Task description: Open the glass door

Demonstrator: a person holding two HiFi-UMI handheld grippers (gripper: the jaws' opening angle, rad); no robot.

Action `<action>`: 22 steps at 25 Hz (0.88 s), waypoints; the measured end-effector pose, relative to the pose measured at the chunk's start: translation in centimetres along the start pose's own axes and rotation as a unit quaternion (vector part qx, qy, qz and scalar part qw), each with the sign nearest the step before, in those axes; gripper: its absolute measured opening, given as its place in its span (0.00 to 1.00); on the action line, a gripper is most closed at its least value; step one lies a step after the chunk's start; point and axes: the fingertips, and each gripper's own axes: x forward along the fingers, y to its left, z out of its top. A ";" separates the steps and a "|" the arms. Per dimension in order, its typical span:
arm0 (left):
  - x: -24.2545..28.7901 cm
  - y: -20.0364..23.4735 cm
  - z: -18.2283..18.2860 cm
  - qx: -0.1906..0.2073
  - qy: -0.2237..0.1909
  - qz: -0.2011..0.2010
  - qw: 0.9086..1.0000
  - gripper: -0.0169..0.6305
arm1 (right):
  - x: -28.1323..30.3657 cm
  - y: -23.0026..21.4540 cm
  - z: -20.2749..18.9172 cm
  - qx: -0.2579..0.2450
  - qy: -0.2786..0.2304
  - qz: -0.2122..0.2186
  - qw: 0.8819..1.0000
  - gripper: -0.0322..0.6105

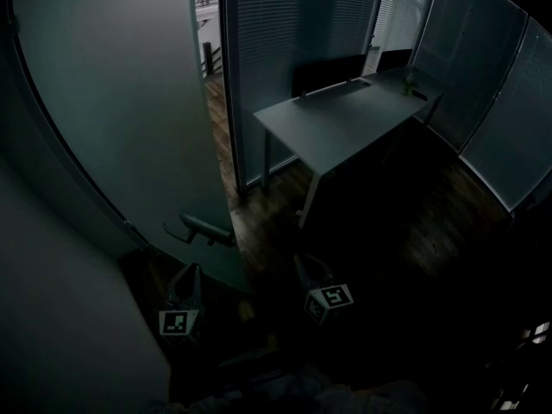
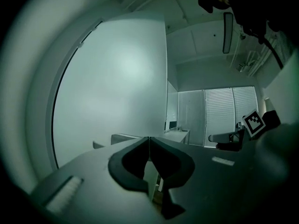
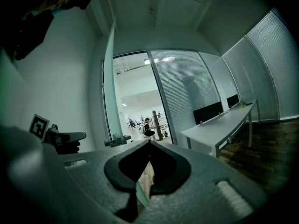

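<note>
Found the glass door [image 1: 112, 102] already swung partway inward, filling the upper left of the head view, with a lit doorway [image 1: 207, 24] open along its right edge. Noted its lever handle [image 1: 203, 228] low on the free edge, at lower centre-left. Recorded the left tongs [image 2: 149, 141] shut tip to tip with nothing between, just below that handle and apparently clear of it. Recorded the right tongs [image 3: 149, 143] likewise closed and empty, at lower centre, apart from the door. Observed a tabletop [image 1: 336, 119] well to the right of the swing. Judged the main hazard to be an unrestrained door: with no grip on the handle, liable to drift shut or swing on into the wall [image 1: 52, 317] at left. Judged a push with closed tips on smooth glass prone to slipping. Flagged poor light as hampering any fresh reach for the handle.
</note>
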 end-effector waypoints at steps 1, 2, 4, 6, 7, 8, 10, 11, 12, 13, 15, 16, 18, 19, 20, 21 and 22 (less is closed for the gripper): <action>-0.1 -0.2 0.1 0.000 0.001 -0.004 1.000 0.04 | -0.1 0.0 -0.1 0.001 0.000 0.000 1.000 0.05; -0.2 -0.6 0.1 0.002 0.001 -0.009 1.000 0.04 | -0.3 0.1 -0.1 0.002 0.000 0.000 1.000 0.05; -0.4 -1.3 0.1 0.008 0.004 -0.016 1.000 0.03 | -0.6 0.1 -0.3 0.004 0.001 -0.001 1.000 0.05; -0.6 -2.0 0.2 0.011 0.006 -0.017 1.000 0.03 | -1.0 0.1 -0.2 0.008 0.001 -0.002 1.000 0.05; -0.7 -2.4 0.4 0.011 0.007 -0.018 1.000 0.03 | -1.2 0.1 0.0 0.009 0.001 -0.002 1.000 0.05; -0.9 -2.7 0.6 0.011 0.007 -0.020 1.000 0.03 | -1.4 0.2 0.0 0.009 0.000 -0.003 1.000 0.05; -1.3 -3.2 0.7 0.013 0.009 -0.024 1.000 0.03 | -1.7 0.2 0.1 0.009 -0.003 -0.003 1.000 0.05; -1.5 -3.3 0.6 0.016 0.011 -0.025 0.999 0.03 | -1.8 0.2 0.0 0.010 -0.004 -0.004 1.000 0.05; -1.7 -3.4 0.5 0.019 0.014 -0.024 0.999 0.03 | -2.0 0.2 0.0 0.011 -0.005 -0.004 1.000 0.05; -1.9 -3.5 0.5 0.021 0.017 -0.022 0.999 0.03 | -2.2 0.2 0.1 0.012 -0.006 -0.005 1.000 0.05; -2.3 -3.4 0.5 0.019 0.019 -0.017 1.000 0.03 | -2.5 0.2 0.2 0.014 -0.007 -0.005 1.000 0.05; -2.5 -3.3 0.5 0.018 0.019 -0.015 1.000 0.03 | -2.6 0.3 0.3 0.014 -0.008 -0.005 1.000 0.05; -2.7 -3.1 0.4 0.020 0.018 -0.012 1.000 0.03 | -2.8 0.3 0.2 0.012 -0.009 -0.006 1.000 0.05; -2.9 -3.1 0.4 0.021 0.018 -0.011 1.000 0.03 | -2.9 0.3 0.1 0.011 -0.010 -0.006 1.000 0.05; -3.0 -3.1 0.4 0.021 0.019 -0.010 1.000 0.03 | -3.0 0.4 0.1 0.010 -0.011 -0.005 1.000 0.05; -3.1 -3.1 0.4 0.022 0.020 -0.011 0.999 0.03 | -3.2 0.4 0.2 0.011 -0.011 -0.004 1.000 0.05; -3.1 -3.2 0.4 0.025 0.022 -0.011 0.999 0.03 | -3.3 0.4 0.3 0.012 -0.012 -0.003 1.000 0.05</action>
